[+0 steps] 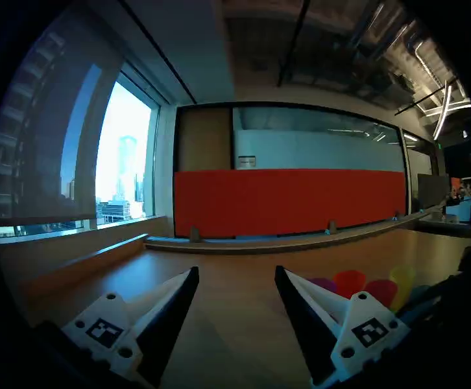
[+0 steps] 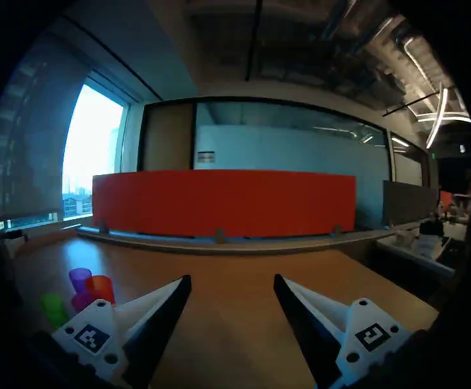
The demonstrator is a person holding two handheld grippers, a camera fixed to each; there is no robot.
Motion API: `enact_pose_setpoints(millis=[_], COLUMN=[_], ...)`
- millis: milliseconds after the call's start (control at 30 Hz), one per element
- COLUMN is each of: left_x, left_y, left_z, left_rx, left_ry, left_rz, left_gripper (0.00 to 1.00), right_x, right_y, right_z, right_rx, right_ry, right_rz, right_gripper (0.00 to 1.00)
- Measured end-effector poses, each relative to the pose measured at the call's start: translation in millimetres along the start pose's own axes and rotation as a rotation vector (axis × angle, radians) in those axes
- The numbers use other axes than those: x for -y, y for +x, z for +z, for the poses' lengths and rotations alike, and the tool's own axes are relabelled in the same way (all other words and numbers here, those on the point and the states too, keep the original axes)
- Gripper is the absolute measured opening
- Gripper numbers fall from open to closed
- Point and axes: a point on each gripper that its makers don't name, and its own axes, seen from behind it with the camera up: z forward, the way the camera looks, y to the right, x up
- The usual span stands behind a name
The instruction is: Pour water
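Item 1. Left gripper (image 1: 236, 269): its two fingers are standing wide apart, gripping nothing, hovering over bare wood.

Item 2. Right gripper (image 2: 232, 277): it is likewise gaping wide and carrying nothing.

Item 3. Table (image 1: 235, 337): a long wooden top is stretching beneath and ahead of both grippers.

Item 4. Red panel (image 1: 287, 201): this divider is running along the table's far edge, straight ahead of both grippers.

Item 5. Window (image 1: 122, 155): it is glaring bright, ahead and to the left of the left gripper.

Item 6. Cups (image 2: 83, 288): small coloured plastic cups are sitting clustered on the table. They lie ahead and left of the right gripper, and ahead and right of the left gripper (image 1: 359, 285), so they are sitting between the two. They are partly hiding behind a finger in each view. Whether any is holding water cannot be told.

Risk, as a judgement: the cups are crowding close together. A wide-open finger reaching for one is likely to be knocking its neighbour over. Light plastic may also be slipping or buckling under a hard squeeze, spilling whatever is inside.

Count:
- Grippers: two, with four fingers in all.
- Tables, red panels and windows: one of each.
- Cups: four in the right gripper view, namely purple, orange, magenta and green. The left gripper view has four sure ones, with a bluish shape at the edge too unclear to count.
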Motion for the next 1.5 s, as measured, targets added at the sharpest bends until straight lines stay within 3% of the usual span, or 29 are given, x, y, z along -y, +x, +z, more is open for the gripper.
enact_pose_setpoints(millis=[300,1000,1500], left_x=[1.9,-24.2,-20.6], left_y=[-13,-23,-34], left_z=[4.9,10.9,21.6], left_rx=[0.005,0.004,0.017], left_ry=[0.039,0.033,0.013], left_rz=[0.008,0.030,0.018], left_gripper=[0.86,0.86,0.86], right_x=[5,11,8], right_y=[-1,-7,-6], right_z=[2.0,7.5,5.4], right_rx=[0.019,0.045,0.048], right_ry=[-0.002,0.006,-0.002], right_rz=[-0.012,-0.047,-0.049], right_gripper=[0.98,0.99,0.99])
